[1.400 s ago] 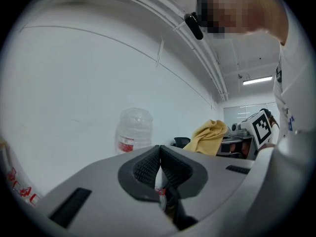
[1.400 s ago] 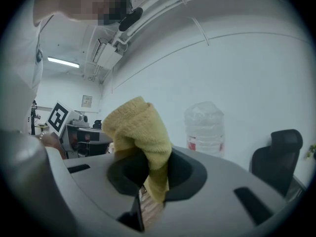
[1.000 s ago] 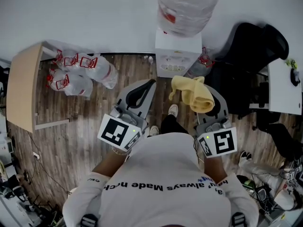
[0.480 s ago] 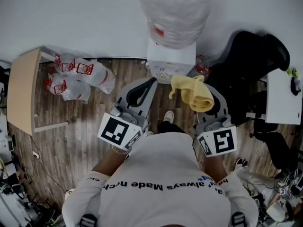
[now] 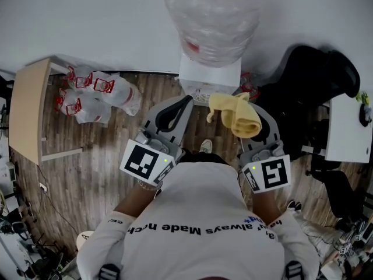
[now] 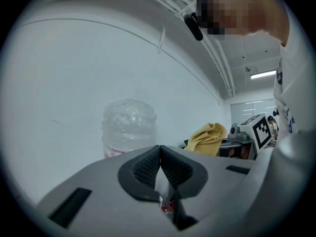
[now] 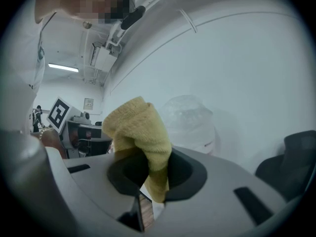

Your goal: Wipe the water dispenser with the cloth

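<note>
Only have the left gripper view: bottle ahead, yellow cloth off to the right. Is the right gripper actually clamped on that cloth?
Observer: Yes. The right gripper view shows the right gripper shut on the cloth, with most of the cloth bunched above it.
Operator: Cloth on the dispenser yet?
Observer: The head view puts it in front of the dispenser, below the bottle. I can't tell whether it touches.
Operator: Anything near its base?
Observer: Plastic bags lie on the floor to its left.

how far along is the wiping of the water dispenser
Done: the yellow cloth is clamped in the right gripper. In hand: it is held up near the water dispenser, not visibly touching. Left: all the wiping. The left gripper is shut and empty.
</note>
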Tool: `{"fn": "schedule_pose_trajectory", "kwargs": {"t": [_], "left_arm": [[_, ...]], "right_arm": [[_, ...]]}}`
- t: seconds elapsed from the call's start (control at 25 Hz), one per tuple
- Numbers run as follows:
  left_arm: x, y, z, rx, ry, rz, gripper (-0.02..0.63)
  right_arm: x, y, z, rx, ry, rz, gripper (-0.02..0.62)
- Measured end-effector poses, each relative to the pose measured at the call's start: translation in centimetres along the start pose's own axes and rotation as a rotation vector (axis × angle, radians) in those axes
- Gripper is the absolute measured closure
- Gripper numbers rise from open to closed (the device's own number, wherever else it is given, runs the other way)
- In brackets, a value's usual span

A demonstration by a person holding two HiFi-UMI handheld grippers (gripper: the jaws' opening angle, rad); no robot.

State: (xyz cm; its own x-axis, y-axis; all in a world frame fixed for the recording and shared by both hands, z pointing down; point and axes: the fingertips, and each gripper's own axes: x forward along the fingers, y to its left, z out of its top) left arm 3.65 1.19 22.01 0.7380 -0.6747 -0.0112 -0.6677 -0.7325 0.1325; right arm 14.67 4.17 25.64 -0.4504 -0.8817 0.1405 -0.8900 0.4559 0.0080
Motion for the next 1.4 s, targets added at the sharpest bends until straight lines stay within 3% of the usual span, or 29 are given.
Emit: {"fn": "schedule_pose_trajectory", "kwargs": {"t": [0.72, 1.4], "left_arm": [[-0.3, 7.3, 2.4, 0.013, -0.016, -0.037, 0.586], [-1.8, 12.1, 2.2, -0.009, -0.019, -0.02, 0.586]], "right_arm": [[6.9, 2.9, 2.7, -0.04, -0.003, -0.021, 0.525], [13.6, 4.7, 0.4, -0.129, 0.048, -0.043, 0.525]]}}
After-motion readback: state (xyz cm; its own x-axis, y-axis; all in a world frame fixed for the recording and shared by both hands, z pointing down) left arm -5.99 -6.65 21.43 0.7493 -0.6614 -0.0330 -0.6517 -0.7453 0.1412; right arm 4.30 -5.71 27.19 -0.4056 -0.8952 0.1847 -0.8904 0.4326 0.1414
